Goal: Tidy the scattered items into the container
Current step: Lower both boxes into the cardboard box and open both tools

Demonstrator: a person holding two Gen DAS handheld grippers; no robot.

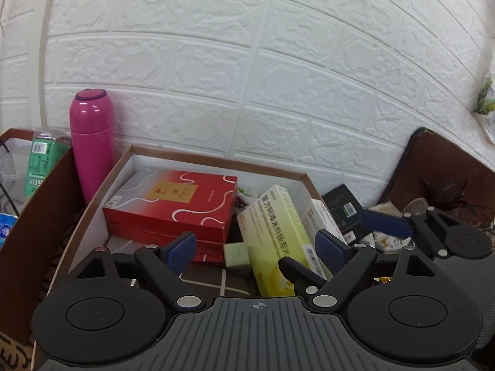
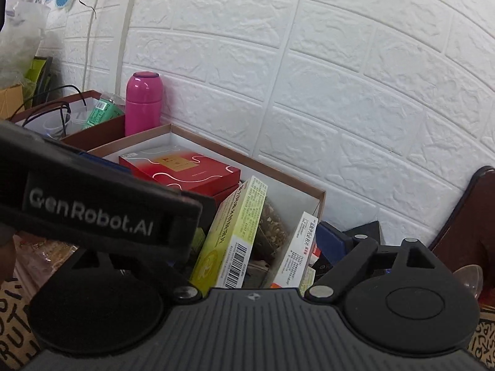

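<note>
The left gripper (image 1: 256,247) stands spread and empty, the yellow-green box (image 1: 275,238) leaning just ahead between its fingers inside the container (image 1: 92,204), long axis running away; right gripper (image 2: 260,232) likewise spread

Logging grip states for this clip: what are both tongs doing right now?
Left tongs: open, holding nothing; the yellow-green box stands between the fingers, not pinched.
Right tongs: open, holding nothing.

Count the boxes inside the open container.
4, maybe more hidden: two stacked red boxes on the container's left; a yellow-green box leaning in the middle; a white box on edge at its right. Other small things lie between them, unclear.
</note>
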